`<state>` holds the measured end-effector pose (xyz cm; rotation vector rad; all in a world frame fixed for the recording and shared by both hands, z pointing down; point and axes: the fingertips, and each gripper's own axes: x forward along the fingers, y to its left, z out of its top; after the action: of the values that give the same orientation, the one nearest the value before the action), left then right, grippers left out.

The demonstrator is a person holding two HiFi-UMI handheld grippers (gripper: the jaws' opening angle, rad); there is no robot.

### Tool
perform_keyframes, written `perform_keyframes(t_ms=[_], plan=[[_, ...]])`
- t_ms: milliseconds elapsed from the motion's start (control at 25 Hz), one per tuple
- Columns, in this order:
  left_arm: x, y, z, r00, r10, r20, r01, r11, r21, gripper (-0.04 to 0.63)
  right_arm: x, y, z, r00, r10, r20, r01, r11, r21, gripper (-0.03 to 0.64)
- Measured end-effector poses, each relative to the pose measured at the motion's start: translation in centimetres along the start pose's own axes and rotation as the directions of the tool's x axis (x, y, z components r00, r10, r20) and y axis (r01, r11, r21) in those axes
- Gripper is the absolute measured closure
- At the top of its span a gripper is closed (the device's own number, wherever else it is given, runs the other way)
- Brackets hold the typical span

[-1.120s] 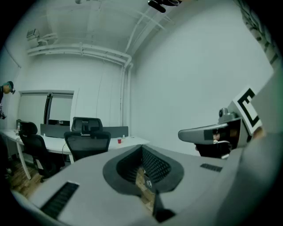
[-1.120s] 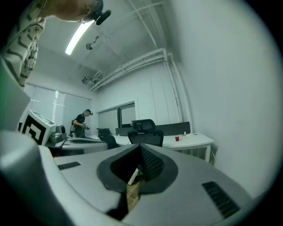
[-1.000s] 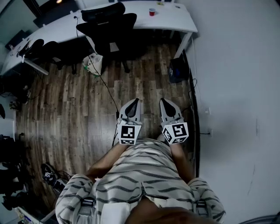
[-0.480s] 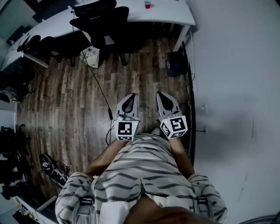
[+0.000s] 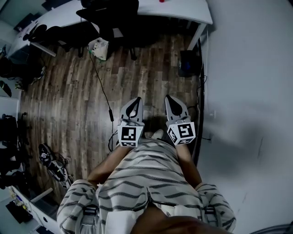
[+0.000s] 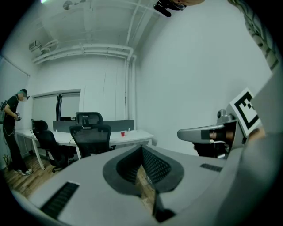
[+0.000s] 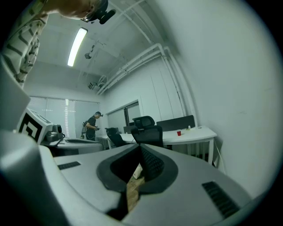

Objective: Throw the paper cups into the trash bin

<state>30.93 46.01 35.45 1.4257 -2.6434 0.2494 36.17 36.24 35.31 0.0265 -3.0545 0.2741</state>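
A small red paper cup (image 6: 123, 133) stands on the long white desk (image 6: 132, 136) far across the room; the right gripper view also shows this cup (image 7: 178, 133). In the head view the cup (image 5: 161, 1) is only a red speck at the top edge. My left gripper (image 5: 136, 100) and right gripper (image 5: 168, 98) hang side by side over the wooden floor in front of my striped shirt, both pointing toward the desk. Both are shut, with nothing between the jaws of the left gripper (image 6: 142, 148) or the right gripper (image 7: 140, 148). No bin is clearly recognisable.
Black office chairs (image 5: 112, 18) stand before the desk (image 5: 183, 11). A dark box-like thing (image 5: 187, 63) sits by the desk leg near the white wall (image 5: 247, 91). A white bag (image 5: 98, 48) and a cable (image 5: 103, 91) lie on the floor. A person (image 6: 13, 128) stands far left.
The desk and cup have slid up to the top edge of the head view. Both grippers stay shut and side by side, a little higher in the frame.
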Motion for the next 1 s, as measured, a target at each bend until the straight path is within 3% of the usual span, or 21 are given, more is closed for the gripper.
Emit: perform_keyframes(t_ms=[360, 720, 1000], plan=[[4.1, 1.9, -0.6, 0.999, 0.025, -0.021, -0.025, 1.0, -0.018, 0.572, 3.9, -2.8, -0.3, 0.999, 0.006, -0.037, -0.006, 1.0, -0.001, 0.607], [15.5, 7.0, 1.1, 0.999, -0.034, 0.016, 0.035, 0.996, -0.078, 0.572, 14.2, -8.6, 1.8, 0.999, -0.029, -0.043, 0.028, 0.999, -0.032, 0.607], [24.2, 12.7, 3.9, 0.994, -0.106, 0.017, 0.107, 0.992, -0.073, 0.572, 24.0, -12.4, 5.6, 0.996, -0.077, -0.038, 0.075, 0.996, -0.041, 0.607]])
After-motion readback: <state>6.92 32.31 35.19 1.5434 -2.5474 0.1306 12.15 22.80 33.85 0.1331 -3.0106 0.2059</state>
